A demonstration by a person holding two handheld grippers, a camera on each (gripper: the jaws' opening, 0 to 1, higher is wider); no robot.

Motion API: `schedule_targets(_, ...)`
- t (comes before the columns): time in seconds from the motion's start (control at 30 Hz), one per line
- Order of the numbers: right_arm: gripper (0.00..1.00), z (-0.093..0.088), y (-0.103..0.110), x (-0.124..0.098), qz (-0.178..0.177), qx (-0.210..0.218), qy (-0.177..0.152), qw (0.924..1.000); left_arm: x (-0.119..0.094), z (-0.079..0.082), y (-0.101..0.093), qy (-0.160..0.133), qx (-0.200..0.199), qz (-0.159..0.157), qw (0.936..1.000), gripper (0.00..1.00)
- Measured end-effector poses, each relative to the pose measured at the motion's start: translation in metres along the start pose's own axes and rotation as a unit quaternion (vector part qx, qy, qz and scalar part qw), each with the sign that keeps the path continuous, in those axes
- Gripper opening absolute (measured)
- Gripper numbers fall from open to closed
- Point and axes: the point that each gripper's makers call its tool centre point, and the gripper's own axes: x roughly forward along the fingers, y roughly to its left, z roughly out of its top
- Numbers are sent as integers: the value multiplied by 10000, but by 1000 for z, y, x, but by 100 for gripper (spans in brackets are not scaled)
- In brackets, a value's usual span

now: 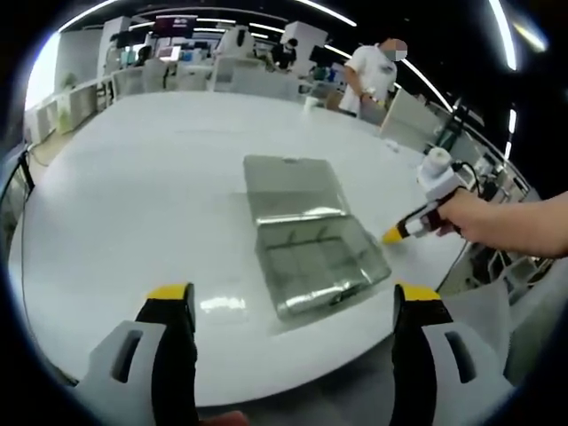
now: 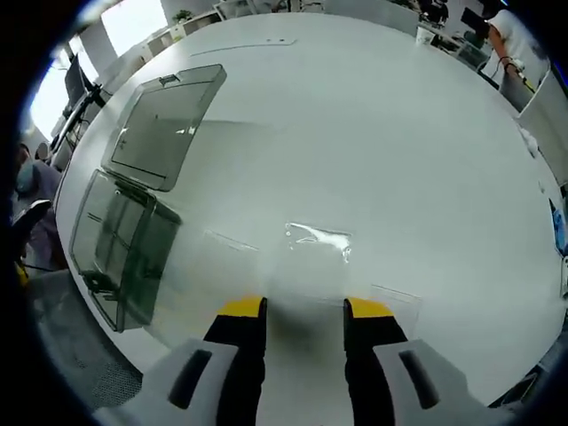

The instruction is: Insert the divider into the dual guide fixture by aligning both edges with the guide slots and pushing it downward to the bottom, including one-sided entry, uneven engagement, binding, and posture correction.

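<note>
A white table (image 1: 133, 195) spans both views. At the centre of the left gripper view a clear box (image 1: 306, 235) lies on it with its lid open; in the right gripper view it sits at the left edge. Clear divider pieces (image 2: 318, 238) lie flat mid-frame, just above the right gripper (image 2: 304, 311), whose 2 jaws stand slightly apart, holding nothing. The left gripper (image 1: 293, 297), bottom of its frame, gapes wide and empty. A person (image 1: 373, 75) stands upper right.
</note>
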Motion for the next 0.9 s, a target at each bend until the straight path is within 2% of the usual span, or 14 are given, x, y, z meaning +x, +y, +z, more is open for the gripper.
schedule_targets(0.27,30,0,2,-1,54,-212,367,9991,1,1,-4,-20,2,-1,10000,90)
schedule_targets(0.6,28,1,-3,0,268,-322,354,9985,2,-1,-7,8,43,-19,10000,89)
schedule_targets(0.73,28,-1,-2,-2,262,-485,389,9977,3,0,-8,25,78,-33,10000,89)
schedule_targets(0.9,28,-3,-4,-1,268,-488,488,9973,4,1,-10,41,133,-75,9999,89)
